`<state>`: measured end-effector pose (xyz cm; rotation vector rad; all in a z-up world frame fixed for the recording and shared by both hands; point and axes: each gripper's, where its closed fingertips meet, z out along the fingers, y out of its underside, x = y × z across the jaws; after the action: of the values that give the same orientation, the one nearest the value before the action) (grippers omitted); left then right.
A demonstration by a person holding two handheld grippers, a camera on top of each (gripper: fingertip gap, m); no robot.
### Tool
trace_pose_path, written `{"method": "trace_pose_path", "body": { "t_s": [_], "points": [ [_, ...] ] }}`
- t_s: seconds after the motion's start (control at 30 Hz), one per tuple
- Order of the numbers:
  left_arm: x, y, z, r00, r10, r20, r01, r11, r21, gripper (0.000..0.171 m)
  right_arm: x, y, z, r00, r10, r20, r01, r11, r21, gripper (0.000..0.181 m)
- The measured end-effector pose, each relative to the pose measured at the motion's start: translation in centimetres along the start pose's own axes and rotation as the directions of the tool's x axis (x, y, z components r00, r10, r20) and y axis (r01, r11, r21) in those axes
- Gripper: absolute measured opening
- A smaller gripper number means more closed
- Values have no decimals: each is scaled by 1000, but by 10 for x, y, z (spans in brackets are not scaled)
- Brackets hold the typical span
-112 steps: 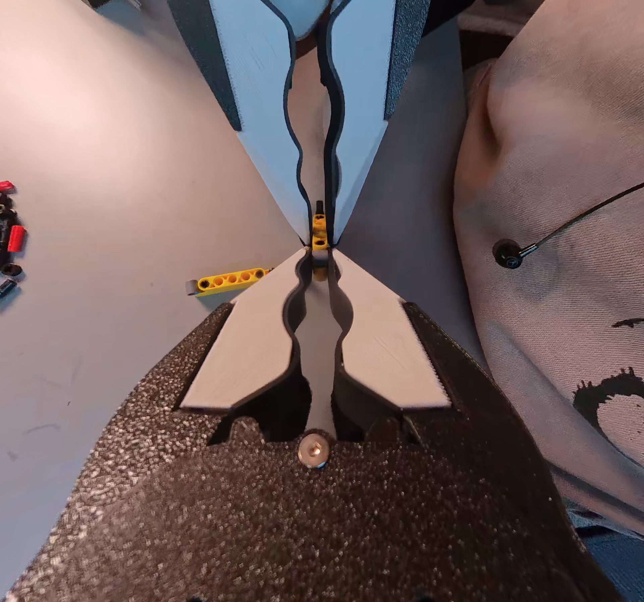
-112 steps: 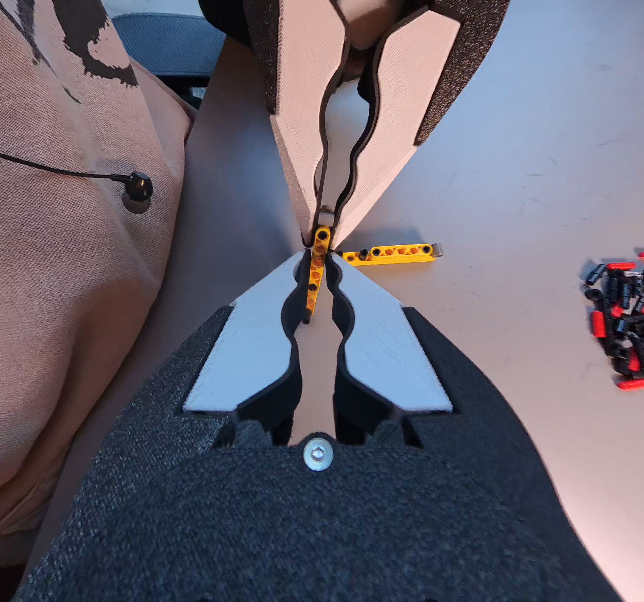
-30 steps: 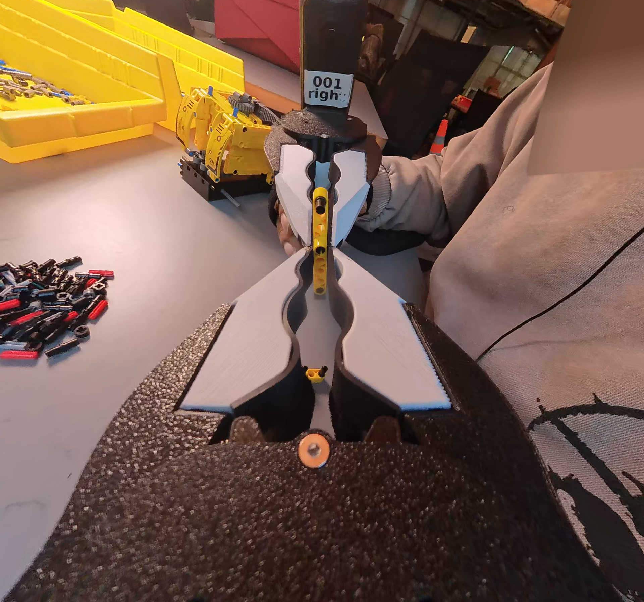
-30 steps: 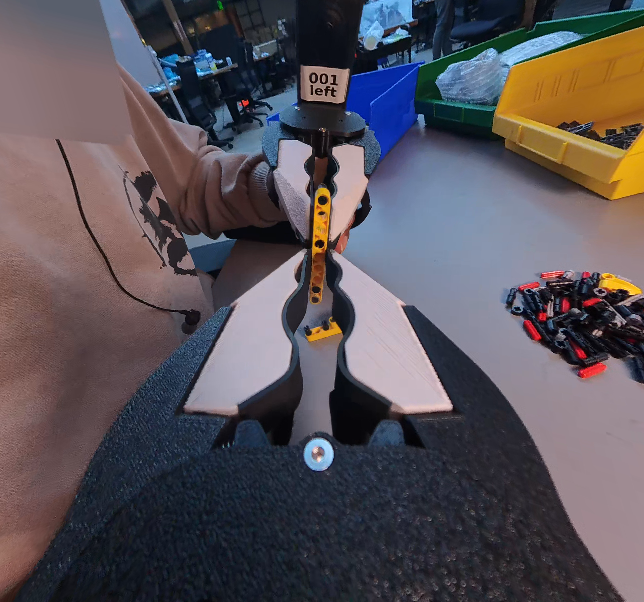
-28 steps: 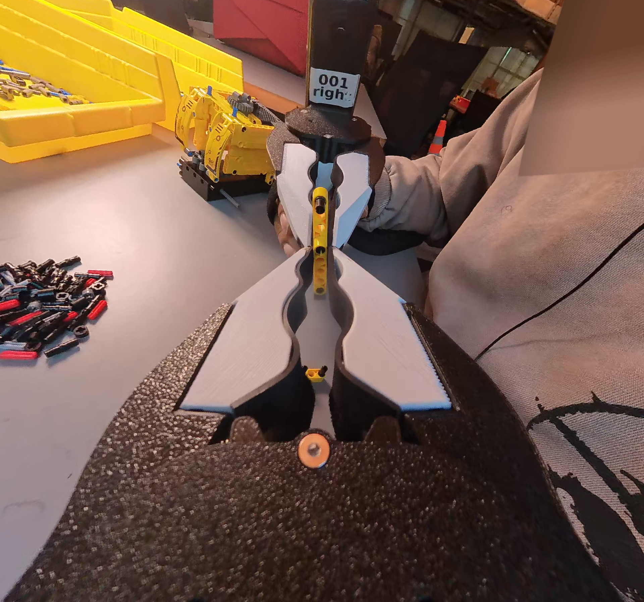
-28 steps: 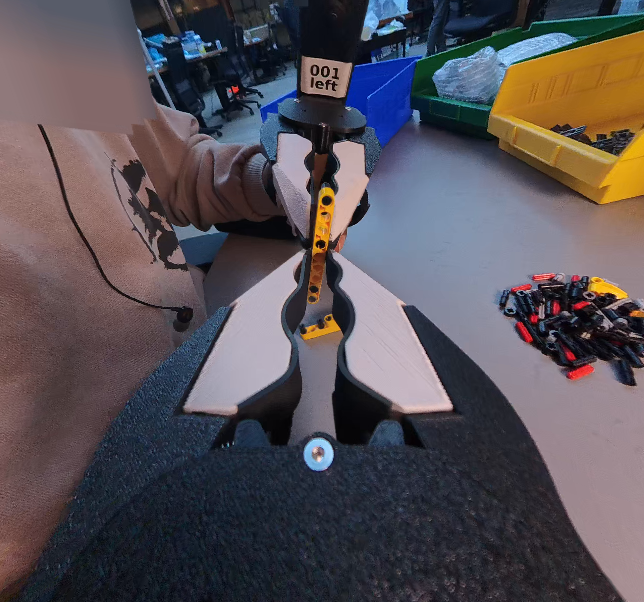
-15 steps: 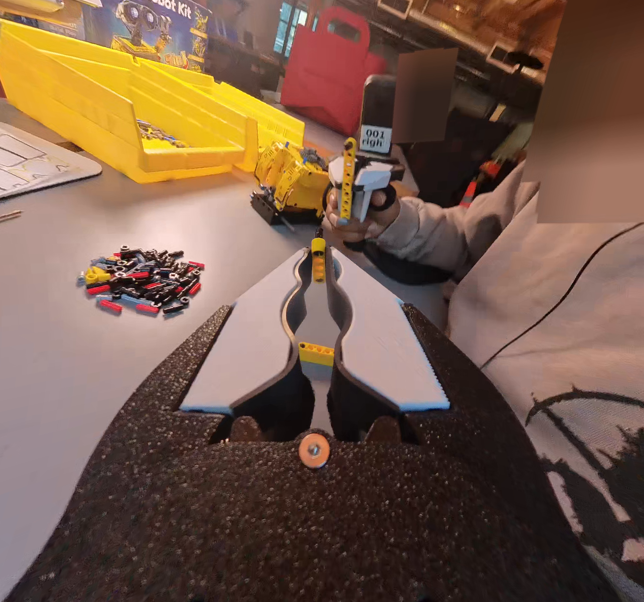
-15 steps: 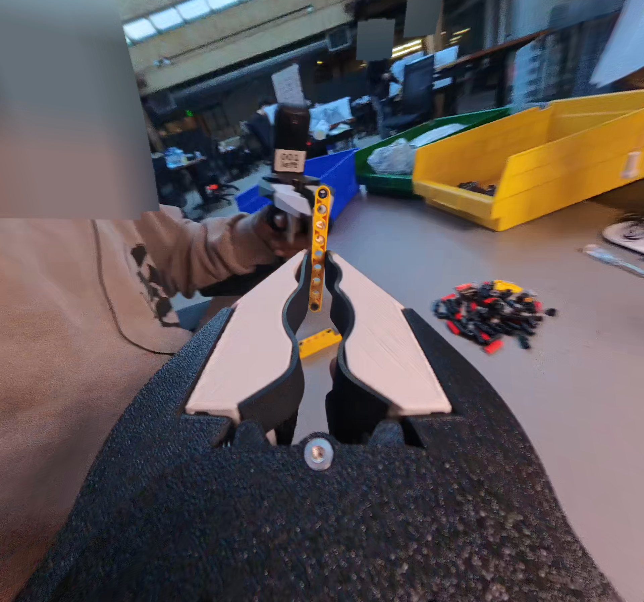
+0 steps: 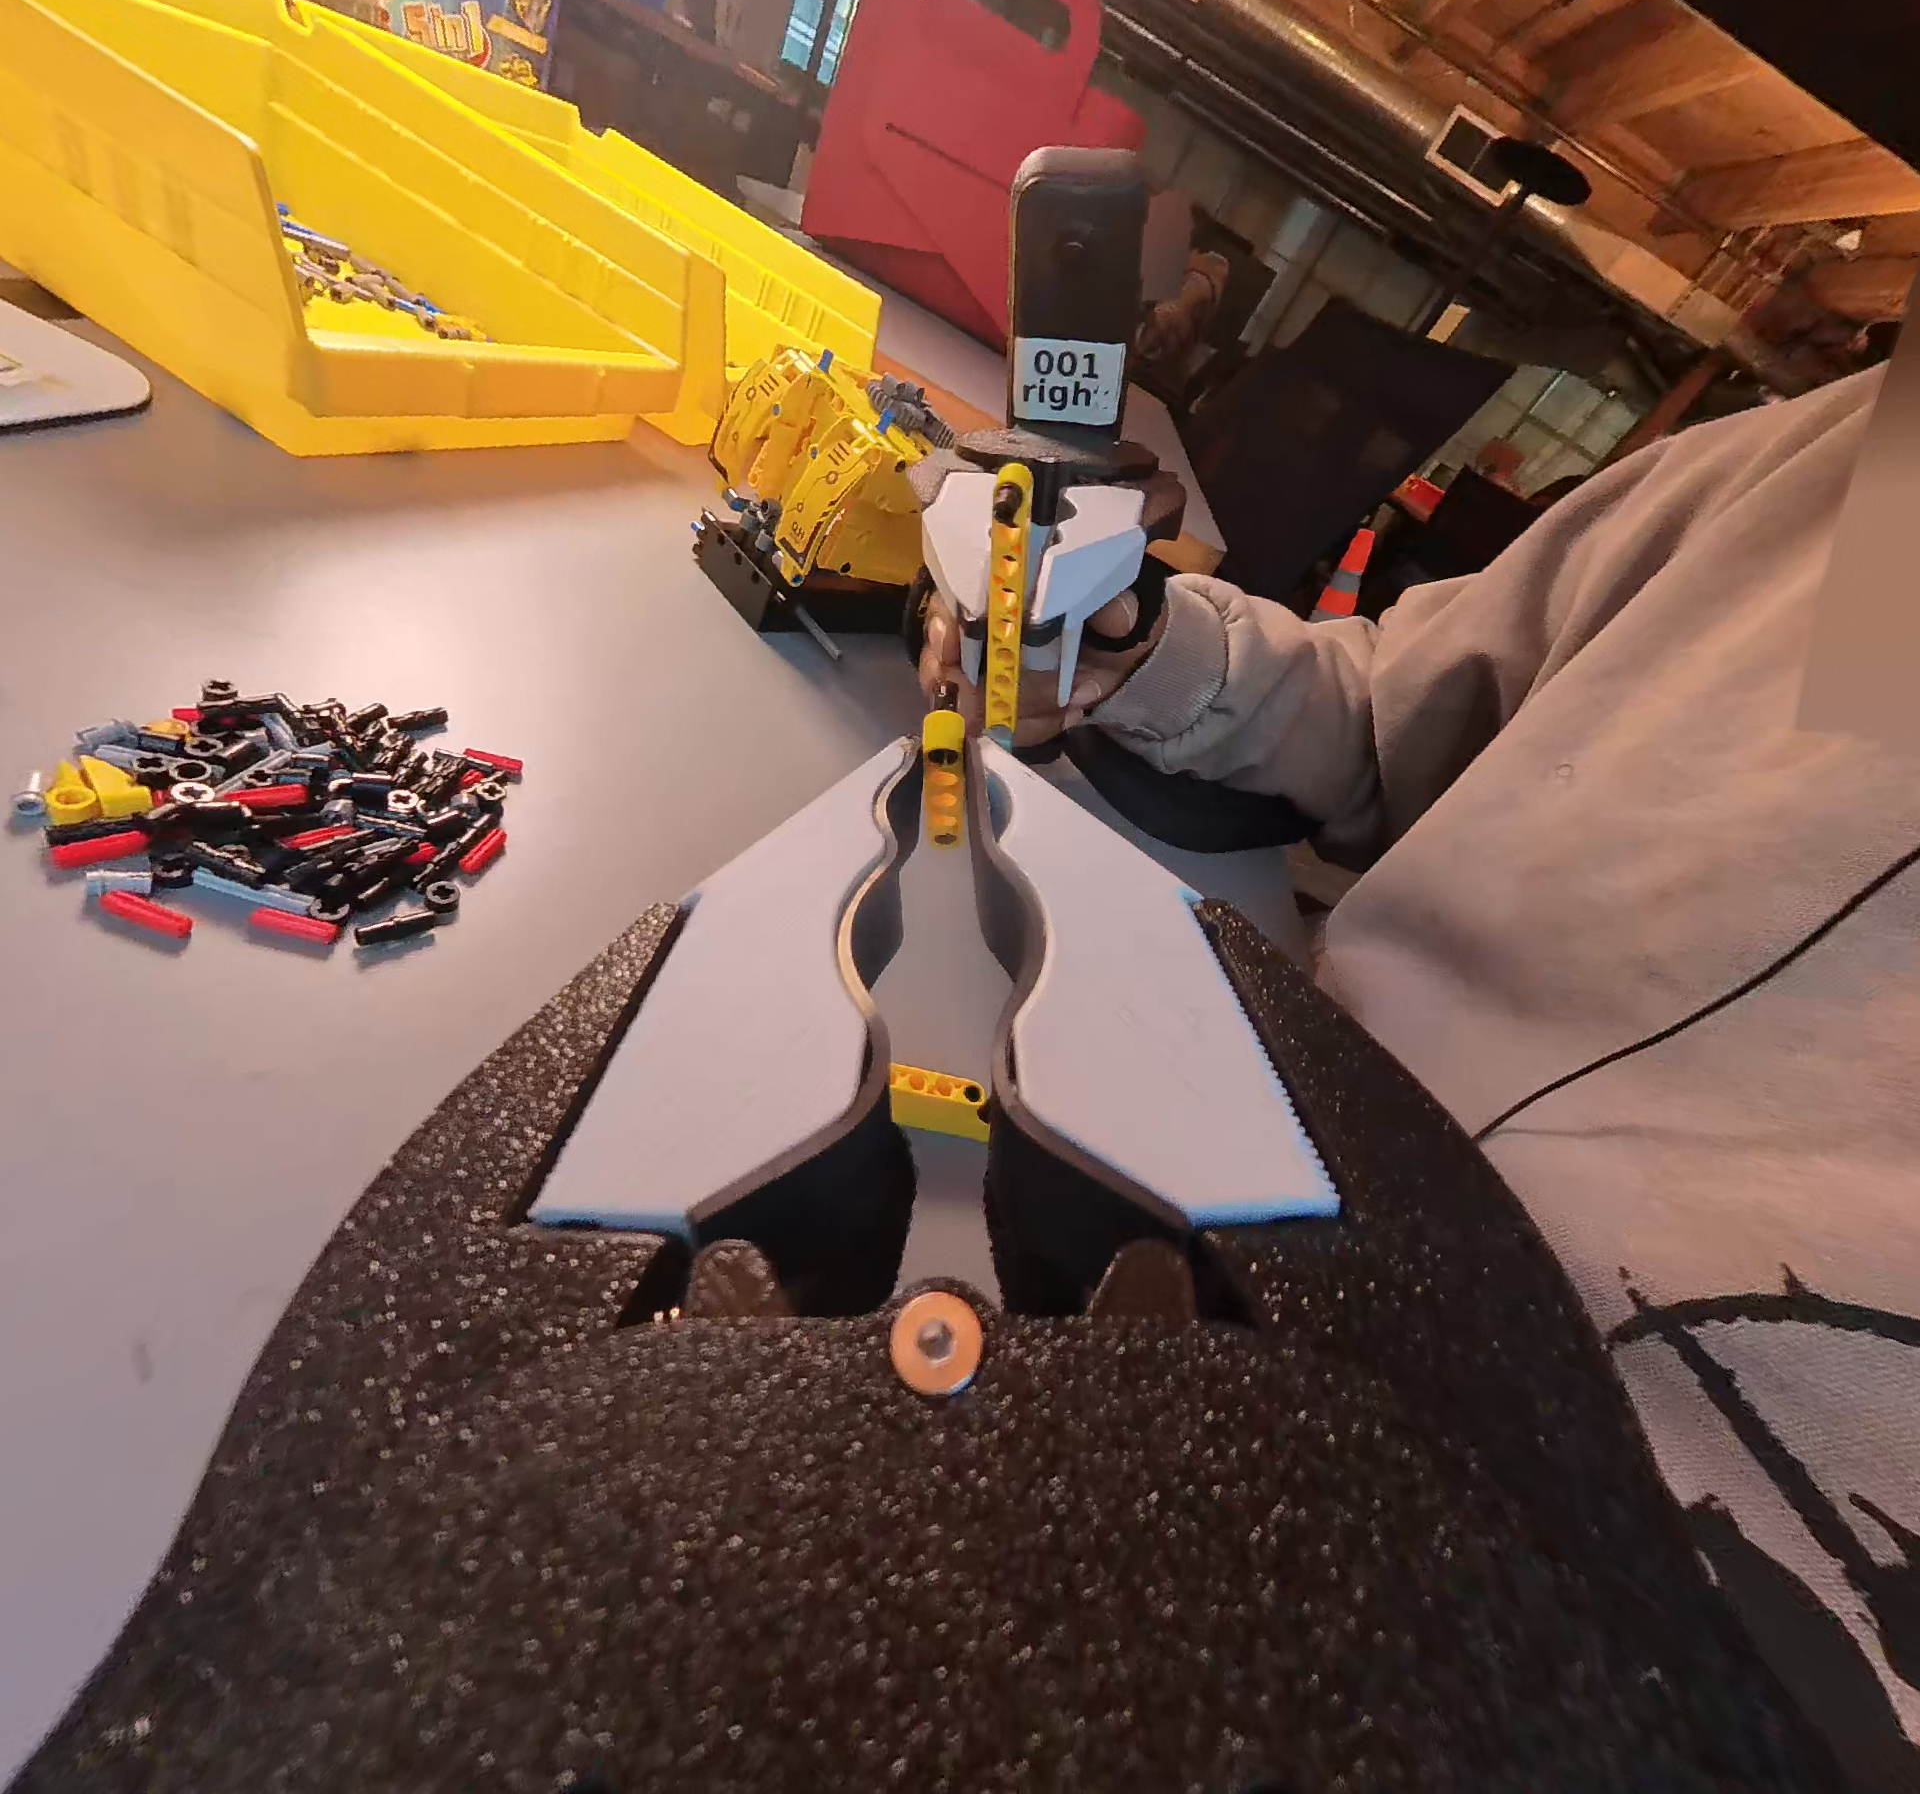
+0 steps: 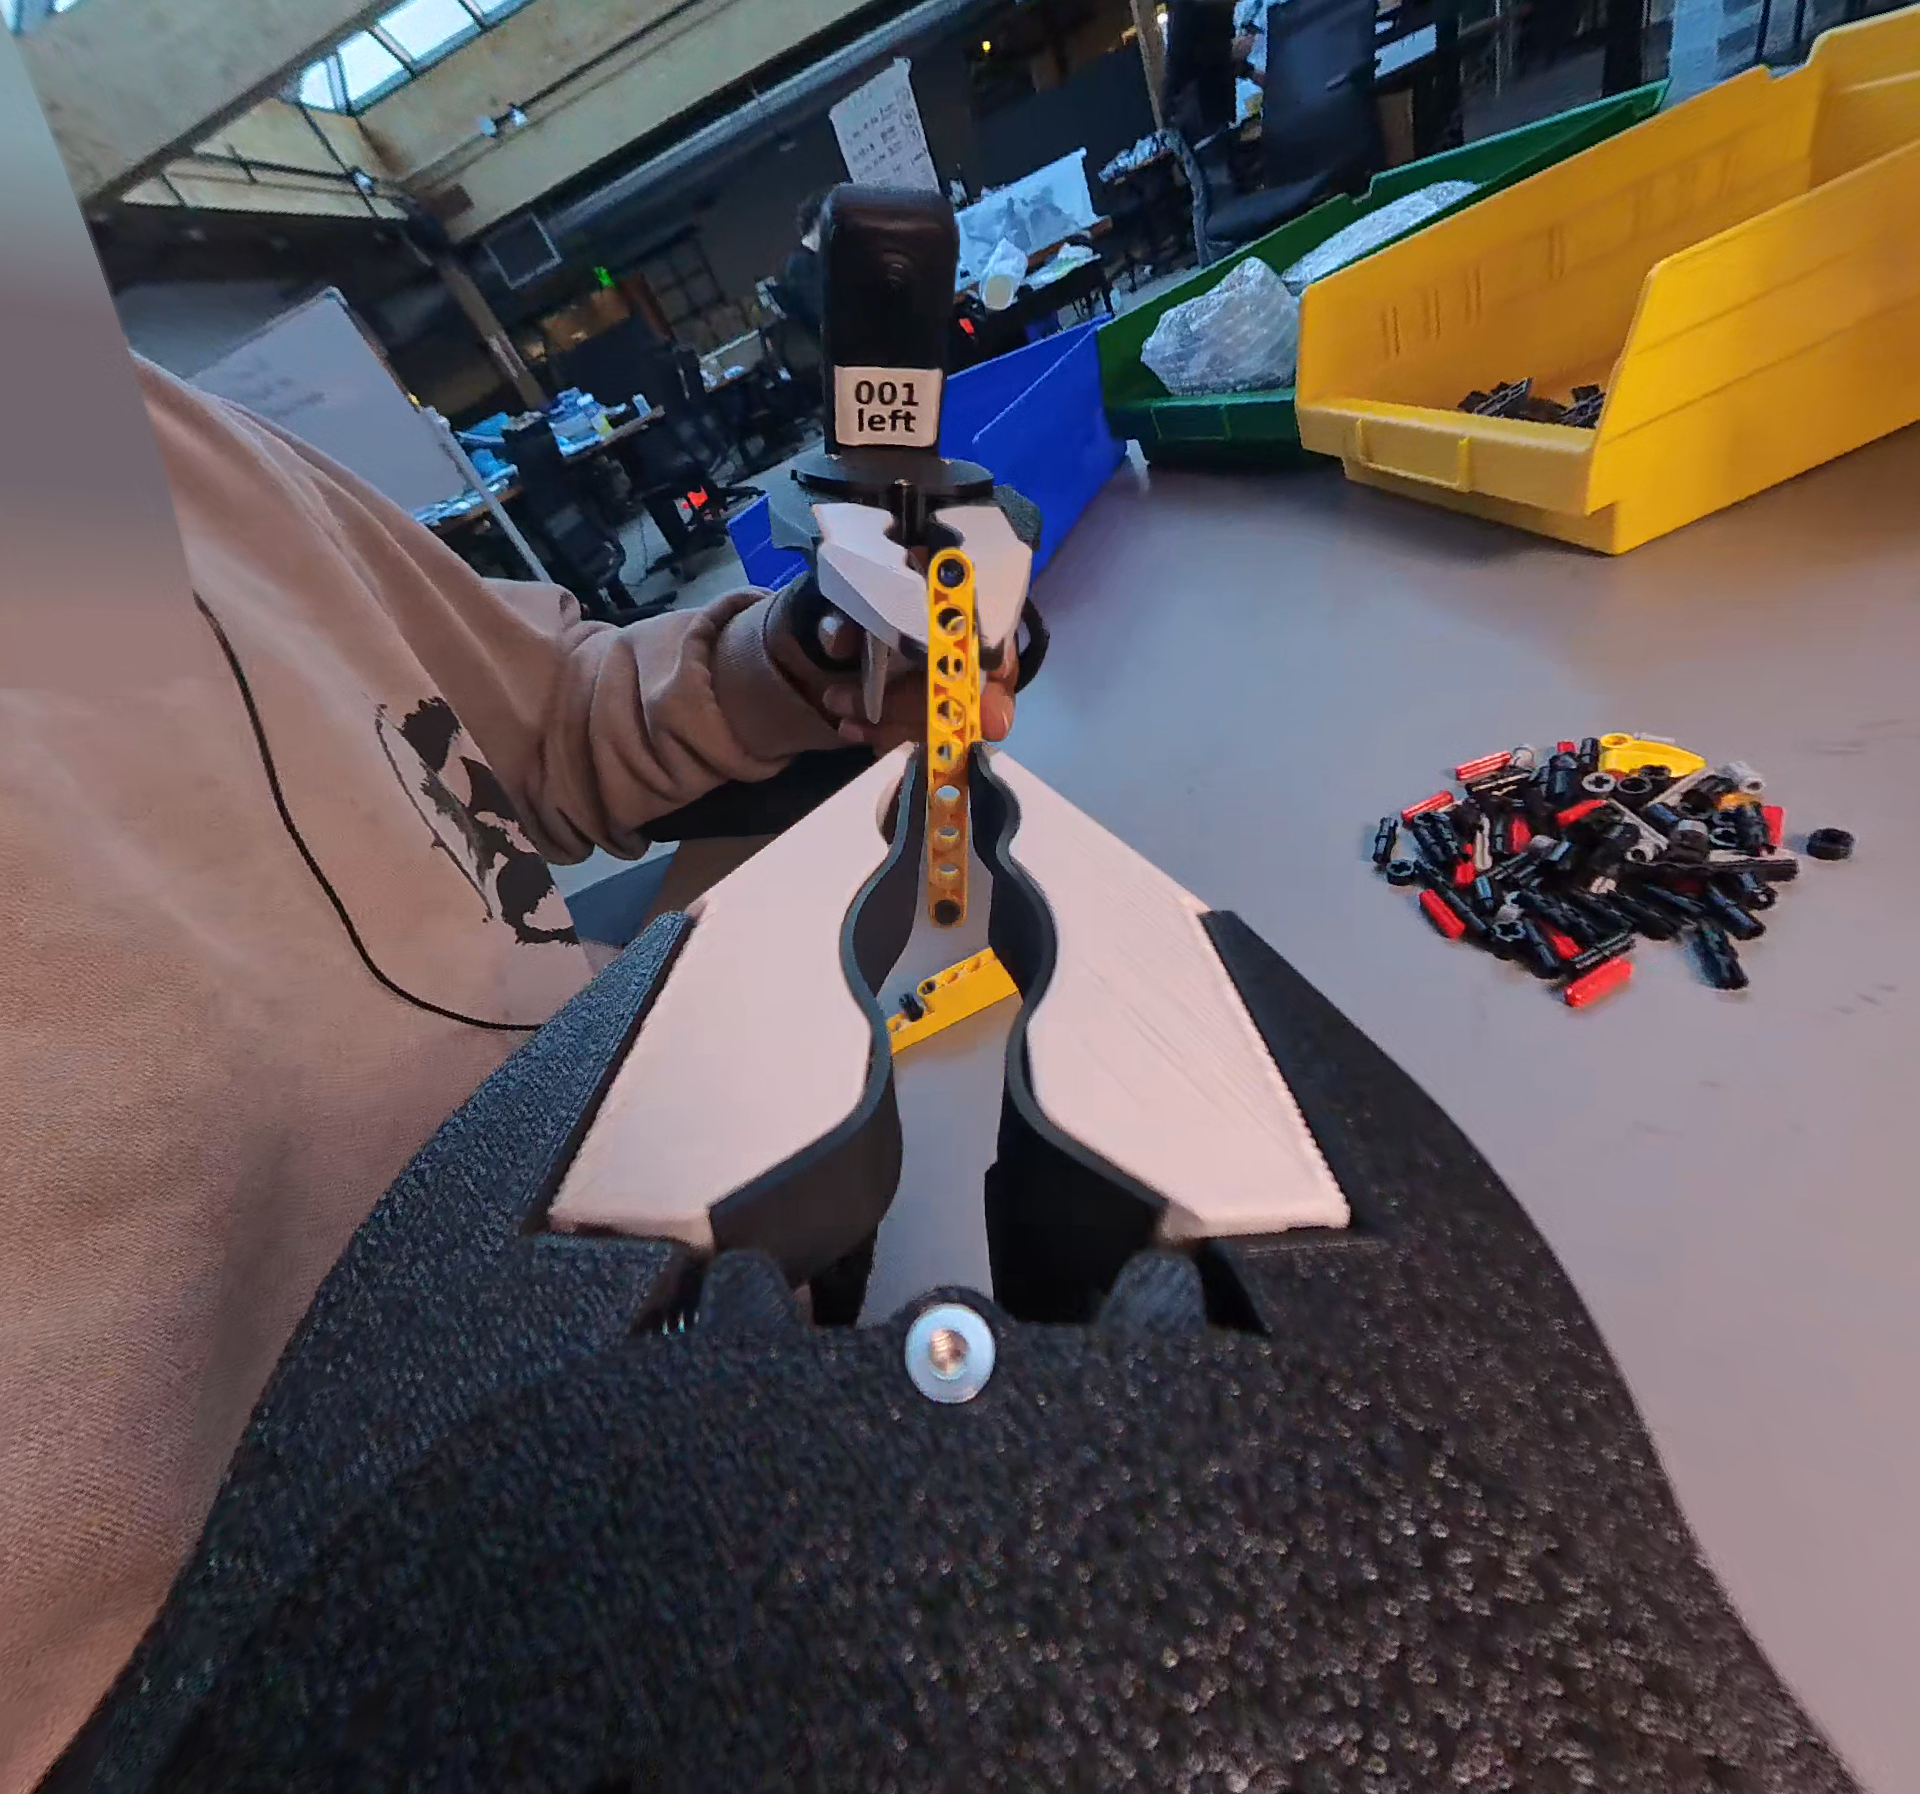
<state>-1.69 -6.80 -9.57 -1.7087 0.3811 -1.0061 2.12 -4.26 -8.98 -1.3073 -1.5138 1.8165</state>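
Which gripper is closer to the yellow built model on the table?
Right. The right gripper, gripping a long yellow beam, is just beside the yellow model; the left gripper, gripping a short yellow beam, is farther back across the table.

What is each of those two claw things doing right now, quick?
Left gripper: shut on a short yellow beam.
Right gripper: shut on a long yellow beam, held upright.

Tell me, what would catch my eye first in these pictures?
Probably the long yellow holed beam pinched upright in the right gripper, facing the left gripper, which grips a shorter yellow beam. Beside them on the grey table lies a heap of small black and red pins.
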Motion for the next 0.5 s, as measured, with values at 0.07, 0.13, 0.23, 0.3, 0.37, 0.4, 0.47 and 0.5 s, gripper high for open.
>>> {"method": "trace_pose_path", "body": {
  "t_s": [0.07,0.13,0.23,0.3,0.37,0.4,0.47,0.5],
  "points": [
    [-6,5,7,1000,13,23,-12,999,-43,6,0,2,2,1000,10,2,-10,1000,-3,7],
    [-14,12,15,998,48,51,-42,994,-104,7,-1,2,2,1000,28,13,-28,1000,7,7],
    [-20,17,29,998,56,37,-49,985,-168,7,-2,-1,0,998,63,29,-64,997,33,7],
    [-25,17,38,997,76,28,-69,979,-193,7,-1,-5,-2,995,89,39,-91,994,61,7],
    [-28,20,44,991,132,18,-124,965,-231,7,0,-7,-4,993,109,42,-112,991,77,7],
    [-28,22,46,987,161,19,-152,958,-244,7,1,-7,-5,993,112,37,-114,990,81,7],
    [-27,26,46,984,179,12,-171,955,-244,7,4,-6,-7,994,107,20,-108,991,73,7],
    [-25,28,45,984,177,9,-170,957,-234,7,6,-4,-7,995,102,4,-102,993,63,7]
  ]
}}
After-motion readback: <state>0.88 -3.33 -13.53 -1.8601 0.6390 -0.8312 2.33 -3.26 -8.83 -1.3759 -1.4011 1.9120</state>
